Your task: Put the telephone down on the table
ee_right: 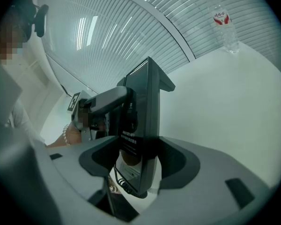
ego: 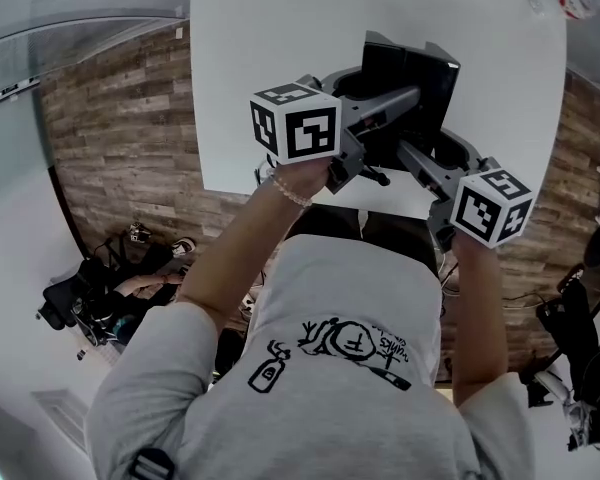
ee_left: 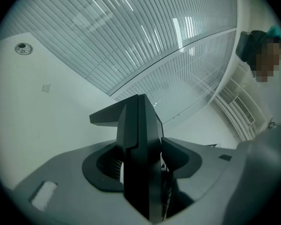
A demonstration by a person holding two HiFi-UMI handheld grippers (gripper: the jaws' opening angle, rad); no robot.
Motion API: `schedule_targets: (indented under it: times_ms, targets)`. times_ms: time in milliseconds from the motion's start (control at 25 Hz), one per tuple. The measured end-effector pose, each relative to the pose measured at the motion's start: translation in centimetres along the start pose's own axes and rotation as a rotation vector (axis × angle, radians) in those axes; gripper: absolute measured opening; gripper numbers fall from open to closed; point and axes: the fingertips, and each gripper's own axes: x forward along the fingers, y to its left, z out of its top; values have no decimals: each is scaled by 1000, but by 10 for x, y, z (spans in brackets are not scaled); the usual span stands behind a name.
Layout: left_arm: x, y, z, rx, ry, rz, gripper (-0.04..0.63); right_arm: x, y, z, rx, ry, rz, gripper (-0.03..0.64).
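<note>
Grey shirt (ego: 310, 408) filled the bottom of head view. Left gripper (ee_left: 143, 161) was clamped on the phone (ego: 412, 73), jaws spread wide round its black body. Phone stood on edge between both grippers over the white table (ego: 270, 28); couldn't tell if it touched. Right gripper (ee_right: 139, 161) gripped the phone's other end. Bottle (ee_right: 223, 25) stood at the table's far right.

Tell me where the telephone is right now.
In the head view the telephone is centre-frame over the white table, clamped between the left gripper on its left and the right gripper on its right.
</note>
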Motion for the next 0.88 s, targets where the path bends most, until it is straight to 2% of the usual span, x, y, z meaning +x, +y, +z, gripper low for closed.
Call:
schedule_targets:
  times_ms: [600,880]
  targets:
    - [26,29,-5,-14,14,5,248,15,-34,0,15,8,-15,247]
    - [32,56,-9,-28,25,13,249,36,-51,-4,29,25,-22,247]
